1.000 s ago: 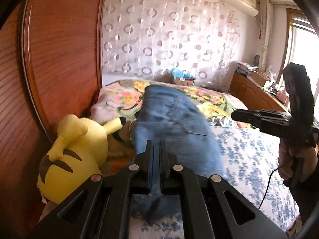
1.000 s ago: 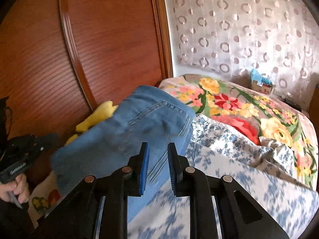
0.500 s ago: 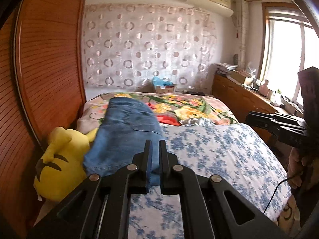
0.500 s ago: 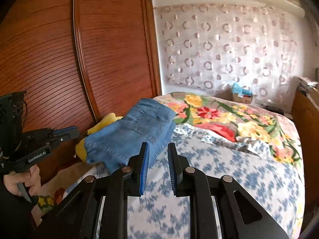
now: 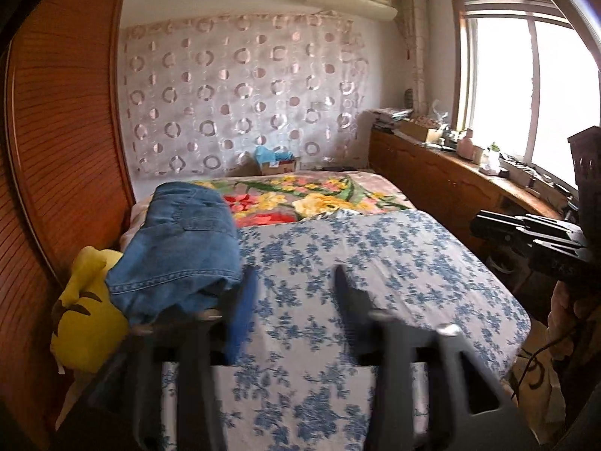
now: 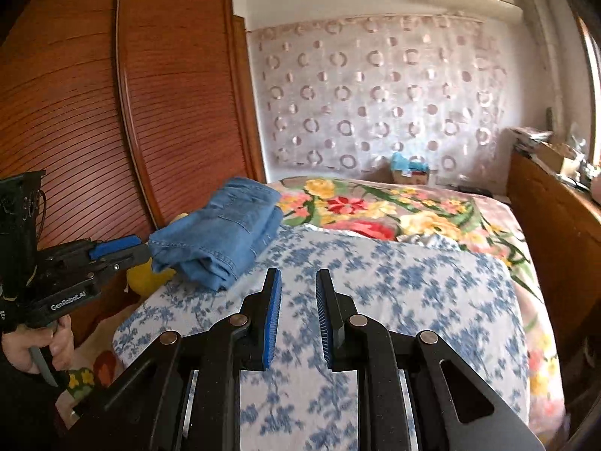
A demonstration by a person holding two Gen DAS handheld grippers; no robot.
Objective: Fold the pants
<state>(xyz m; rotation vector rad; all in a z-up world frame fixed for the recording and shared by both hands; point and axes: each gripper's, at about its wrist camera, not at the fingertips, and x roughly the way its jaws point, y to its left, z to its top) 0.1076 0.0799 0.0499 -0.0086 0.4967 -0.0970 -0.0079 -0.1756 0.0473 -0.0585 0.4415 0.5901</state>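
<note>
The folded blue jeans (image 5: 180,240) lie on the left side of the bed, partly over a yellow plush toy (image 5: 86,312). My left gripper (image 5: 295,293) is blurred and its jaws are opening, with only the flowered sheet (image 5: 375,263) showing between them. The jeans' near hem sits just beside its left finger. In the right wrist view the left gripper (image 6: 129,250) has its tips right at the corner of the jeans (image 6: 225,233). My right gripper (image 6: 298,293) hovers over the sheet with a narrow gap and nothing in it. The right gripper (image 5: 484,225) also shows in a hand.
A slatted wooden wardrobe (image 6: 112,112) stands close along the bed's left. A bright floral blanket (image 6: 394,210) covers the far half of the bed. A wooden cabinet (image 5: 443,184) with clutter runs under the window on the right. A cardboard box (image 5: 278,163) sits beyond the bed.
Both grippers have pulled back from the jeans toward the bed's near end. The left jaws, shut on the denim edge before, have parted and let it go. The jeans stay folded.
</note>
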